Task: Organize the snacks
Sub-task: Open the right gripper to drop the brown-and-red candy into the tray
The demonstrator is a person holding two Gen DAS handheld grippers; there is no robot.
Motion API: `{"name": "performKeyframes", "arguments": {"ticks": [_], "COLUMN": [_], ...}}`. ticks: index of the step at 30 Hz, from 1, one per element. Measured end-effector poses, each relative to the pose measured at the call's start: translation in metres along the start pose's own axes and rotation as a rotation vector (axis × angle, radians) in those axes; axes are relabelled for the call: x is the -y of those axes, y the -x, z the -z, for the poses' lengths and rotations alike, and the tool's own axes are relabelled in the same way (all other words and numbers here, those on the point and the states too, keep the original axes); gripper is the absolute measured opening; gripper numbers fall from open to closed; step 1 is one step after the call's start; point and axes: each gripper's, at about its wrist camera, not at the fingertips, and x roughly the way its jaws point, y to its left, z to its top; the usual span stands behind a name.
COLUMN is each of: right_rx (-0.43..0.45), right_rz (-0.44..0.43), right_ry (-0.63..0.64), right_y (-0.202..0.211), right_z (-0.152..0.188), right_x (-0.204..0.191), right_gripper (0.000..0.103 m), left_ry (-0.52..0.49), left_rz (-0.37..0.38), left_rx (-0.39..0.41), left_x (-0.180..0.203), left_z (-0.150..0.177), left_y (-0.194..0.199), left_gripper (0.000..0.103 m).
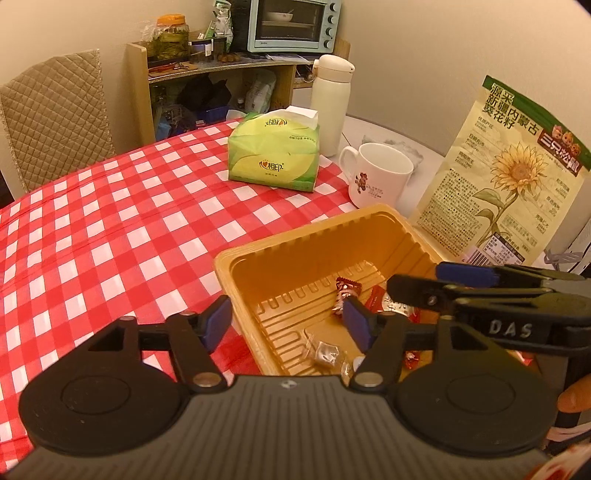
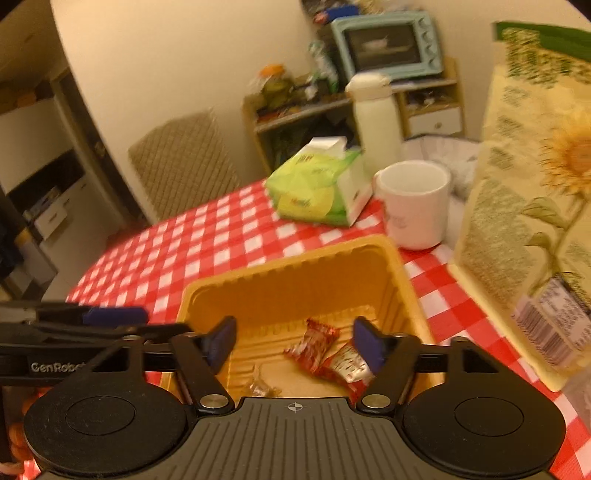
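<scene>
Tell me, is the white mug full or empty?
Empty, as far as shows: the white mug stands upright and its inside looks bare white.

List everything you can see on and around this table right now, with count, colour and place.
tray: one, golden, near table edge
wrapped candies: several, red and clear, in tray
mug: one, white, behind tray
tissue pack: one, green, mid-table
bottle: one, white, behind tissues
sunflower seed bag: one, cream and green, upright right of tray
tablecloth: red-white check
toaster oven: one, pale blue, on shelf
chair: one, beige, behind table
left tongs: open, empty
right tongs: open, over tray
</scene>
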Motion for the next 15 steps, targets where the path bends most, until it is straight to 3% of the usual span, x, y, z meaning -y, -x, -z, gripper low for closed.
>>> {"name": "performKeyframes", "arguments": {"ticks": [7, 15], "right_rx": [-0.006, 0.006], "right_rz": [0.048, 0.109], "right_ry": [-0.061, -0.097], "right_y": [0.018, 0.048], "right_z": [0.003, 0.012], "right_x": [0.009, 0.018], "right_gripper": [0.085, 0.093], "left_ry": [0.013, 0.019], "left_rz": [0.010, 0.034], "left_rx": [0.023, 0.039], "left_x": [0.000, 0.003], "left_z": [0.006, 0.020], "left_y": [0.020, 0.045], "left_gripper": [0.081, 0.085]}}
